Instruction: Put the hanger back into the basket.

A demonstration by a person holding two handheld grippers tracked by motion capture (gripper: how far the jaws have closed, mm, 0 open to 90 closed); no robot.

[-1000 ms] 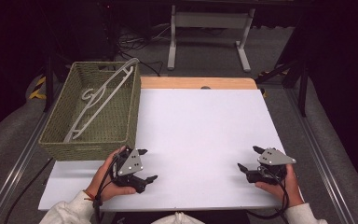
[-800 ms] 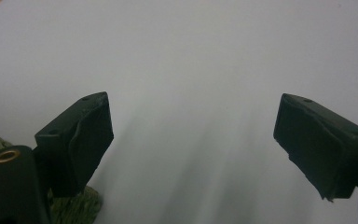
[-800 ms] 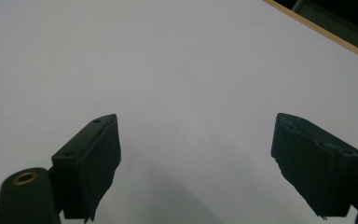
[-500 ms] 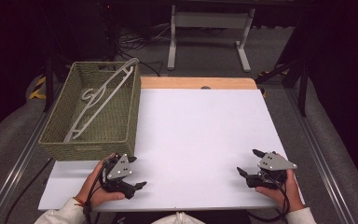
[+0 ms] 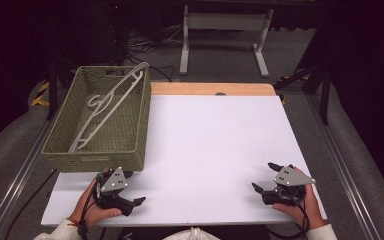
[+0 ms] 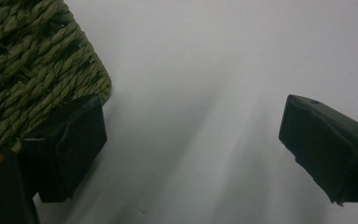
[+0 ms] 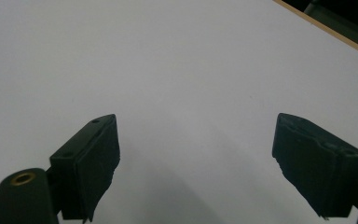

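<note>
An olive woven basket [image 5: 100, 152] stands on the left of the white table top [image 5: 215, 145], with a white clothes hanger [image 5: 111, 104] lying slantwise in it. My left gripper [image 5: 134, 188] rests low at the table's front edge, just before the basket's near right corner [image 6: 23, 70]. Its jaws have just been opening and stand wide, with bare table between them [image 6: 191, 149]. My right gripper [image 5: 264, 177] sits near the front right corner, open over the bare white surface [image 7: 196, 158]. A hand holds each one.
A strip of bare wood [image 5: 212, 89] runs along the table's far edge. Behind it stands a white metal frame [image 5: 225, 30] on the dark floor, with cables [image 5: 145, 45] beside it. Metal rails [image 5: 340, 165] run along both sides of the table.
The left hand has slid left and back toward the table's front edge, sinking lower, and its jaws stand a little wider. The right hand has stayed almost in place.
</note>
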